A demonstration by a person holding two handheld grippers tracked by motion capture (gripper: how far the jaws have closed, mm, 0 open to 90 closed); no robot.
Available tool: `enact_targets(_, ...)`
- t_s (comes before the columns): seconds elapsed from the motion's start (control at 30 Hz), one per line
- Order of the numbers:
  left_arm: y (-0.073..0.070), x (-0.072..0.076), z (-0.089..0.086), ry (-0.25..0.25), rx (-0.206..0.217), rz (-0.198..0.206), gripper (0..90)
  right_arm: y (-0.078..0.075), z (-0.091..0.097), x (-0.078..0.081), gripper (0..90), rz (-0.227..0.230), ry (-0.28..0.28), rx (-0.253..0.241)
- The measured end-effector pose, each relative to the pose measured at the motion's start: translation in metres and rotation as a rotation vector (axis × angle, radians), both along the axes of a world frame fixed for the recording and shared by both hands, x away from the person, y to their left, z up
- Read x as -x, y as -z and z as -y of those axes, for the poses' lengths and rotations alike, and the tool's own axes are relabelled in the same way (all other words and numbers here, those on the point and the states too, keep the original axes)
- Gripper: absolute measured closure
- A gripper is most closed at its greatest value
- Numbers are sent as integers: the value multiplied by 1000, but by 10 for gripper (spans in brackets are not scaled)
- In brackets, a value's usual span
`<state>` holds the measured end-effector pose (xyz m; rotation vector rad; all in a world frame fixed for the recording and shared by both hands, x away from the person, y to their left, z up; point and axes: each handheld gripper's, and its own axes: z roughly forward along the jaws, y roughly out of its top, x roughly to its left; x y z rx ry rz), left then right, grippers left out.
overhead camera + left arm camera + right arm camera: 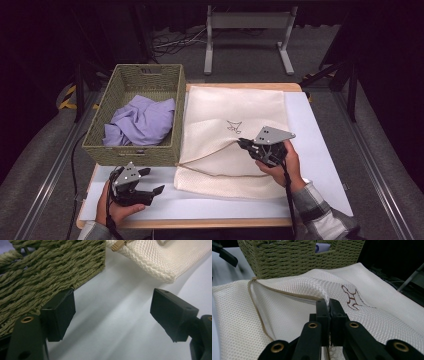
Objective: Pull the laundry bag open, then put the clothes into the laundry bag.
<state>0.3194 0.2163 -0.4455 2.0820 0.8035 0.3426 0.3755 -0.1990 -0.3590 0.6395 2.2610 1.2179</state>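
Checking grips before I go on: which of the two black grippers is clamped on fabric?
The right gripper, pinching the cream mesh bag at its opening. The left gripper stands open over the white tabletop.

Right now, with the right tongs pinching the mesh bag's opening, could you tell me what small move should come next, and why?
Probably lift the right tongs a little to hold the mesh bag open wider. They are shut on its upper edge, which is only slightly raised. The left tongs sit open and unladen beside the basket, where the purple cloth waits, seemingly to go into the bag.
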Motion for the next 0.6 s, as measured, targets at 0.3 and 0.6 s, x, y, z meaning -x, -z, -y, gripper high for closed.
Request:
enact_targets(0.3,-5,0,-4,-9,2,29,207,-1,2,0,876,-2,-4,-11)
enact_targets(0.6,-20,1,-6,6,-5,69,211,-1,5,1,877,0,1,-12)
